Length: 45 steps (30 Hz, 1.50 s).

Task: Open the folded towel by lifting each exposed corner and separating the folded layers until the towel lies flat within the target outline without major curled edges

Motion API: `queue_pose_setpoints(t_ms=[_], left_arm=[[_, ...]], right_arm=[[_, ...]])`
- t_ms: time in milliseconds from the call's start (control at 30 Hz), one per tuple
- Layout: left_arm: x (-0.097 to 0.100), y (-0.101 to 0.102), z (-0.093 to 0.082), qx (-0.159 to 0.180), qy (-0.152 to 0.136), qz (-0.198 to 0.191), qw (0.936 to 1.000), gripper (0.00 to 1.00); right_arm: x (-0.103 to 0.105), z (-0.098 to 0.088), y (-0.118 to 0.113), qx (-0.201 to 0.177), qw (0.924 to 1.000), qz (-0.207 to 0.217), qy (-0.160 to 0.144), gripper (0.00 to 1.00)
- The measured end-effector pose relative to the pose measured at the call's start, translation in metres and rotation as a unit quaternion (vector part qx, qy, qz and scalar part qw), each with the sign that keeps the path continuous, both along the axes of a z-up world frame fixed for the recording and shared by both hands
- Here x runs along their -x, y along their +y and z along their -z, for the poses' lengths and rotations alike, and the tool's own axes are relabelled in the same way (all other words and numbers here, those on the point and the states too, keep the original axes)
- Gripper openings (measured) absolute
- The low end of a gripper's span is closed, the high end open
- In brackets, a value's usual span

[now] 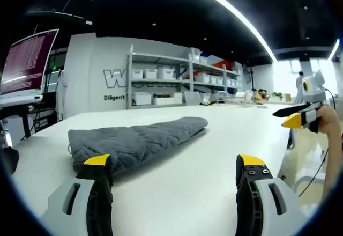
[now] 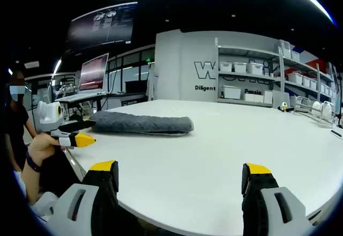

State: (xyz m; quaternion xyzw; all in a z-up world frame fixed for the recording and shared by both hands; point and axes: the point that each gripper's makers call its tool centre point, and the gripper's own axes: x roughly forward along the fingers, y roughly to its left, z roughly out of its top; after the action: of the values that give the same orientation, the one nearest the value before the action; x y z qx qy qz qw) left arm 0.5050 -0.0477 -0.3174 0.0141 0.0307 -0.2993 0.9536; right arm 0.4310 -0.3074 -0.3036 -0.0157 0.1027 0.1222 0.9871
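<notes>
Our left tongs (image 1: 174,163) gape wide, empty, low over the tabletop (image 1: 214,139) just short of the towel (image 1: 136,138). Our right tongs (image 2: 180,170) gape too, well back. The towel lies folded on the tabletop; unfolding hasn't begun. Next we must pinch its nearest corner.

My left gripper (image 1: 174,166): jaws spread wide, yellow tips level, nothing between them. Seen from my right side (image 2: 75,134), it points forward with my left hand (image 2: 40,145) wrapped around its grip.

My right gripper (image 2: 179,171): jaws wide apart, holding nothing. Seen from my left side (image 1: 292,115), my right hand (image 1: 327,120) grips it.
</notes>
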Motion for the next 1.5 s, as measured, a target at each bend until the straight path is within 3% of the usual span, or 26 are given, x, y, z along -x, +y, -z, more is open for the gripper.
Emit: queue_pose_setpoints(t_ms=[533,1067,1267,1500], left_arm=[[0.030,-0.048,-0.018,0.015,-0.015,0.077,0.9968,0.93],[0.050,-0.086,-0.023,0.014,-0.021,0.128,0.9915,0.94],[0.055,-0.093,-0.028,0.011,-0.027,0.139,0.9899,0.94],[0.051,-0.085,-0.028,0.006,-0.030,0.127,0.9914,0.94]], right_arm=[[0.001,0.001,-0.001,-0.001,1.0000,0.000,0.001,0.97],[0.001,0.002,-0.001,-0.001,1.0000,-0.001,0.002,0.97],[0.001,0.002,-0.001,-0.002,1.0000,0.000,0.002,0.97],[0.001,0.002,-0.002,-0.004,1.0000,0.001,0.001,0.97]])
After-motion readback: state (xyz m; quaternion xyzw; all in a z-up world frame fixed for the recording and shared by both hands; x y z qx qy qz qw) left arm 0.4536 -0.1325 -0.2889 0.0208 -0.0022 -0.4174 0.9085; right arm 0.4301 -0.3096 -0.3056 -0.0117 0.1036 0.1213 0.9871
